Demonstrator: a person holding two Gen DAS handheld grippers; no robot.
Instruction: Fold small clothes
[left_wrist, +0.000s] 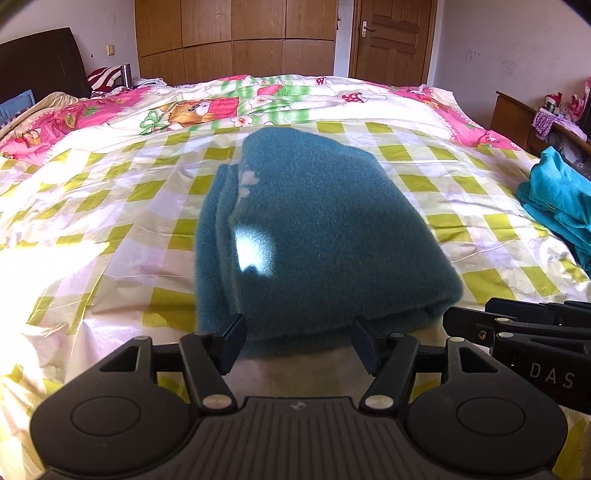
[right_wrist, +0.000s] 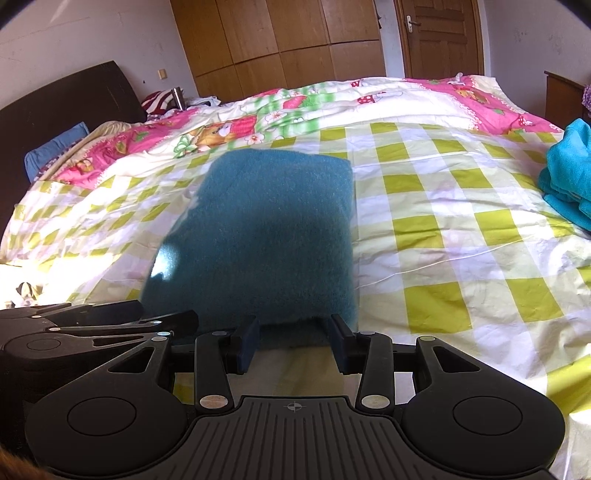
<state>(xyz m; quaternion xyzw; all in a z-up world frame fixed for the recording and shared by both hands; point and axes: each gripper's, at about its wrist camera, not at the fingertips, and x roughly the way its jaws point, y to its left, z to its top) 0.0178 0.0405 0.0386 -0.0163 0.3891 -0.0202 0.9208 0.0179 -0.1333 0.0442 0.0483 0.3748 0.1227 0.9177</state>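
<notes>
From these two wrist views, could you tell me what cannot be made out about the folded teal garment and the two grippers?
- Folded teal garment: its near edge, hidden in both views by the gripper fingers; its type cannot be told.
- Left gripper and right gripper: jaws apart; contact with the cloth unclear.
- Turquoise pile: cut off by the right edge in both views.
- Dresser items: too small, left wrist view.

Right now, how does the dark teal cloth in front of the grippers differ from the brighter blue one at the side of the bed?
The dark teal cloth is folded into a neat block; the bright turquoise cloth lies in a loose heap. The teal one sits mid-bed, just beyond the right gripper and left gripper; the turquoise one lies off to the right. Both look fleecy and rest on the checked bedcover.
</notes>
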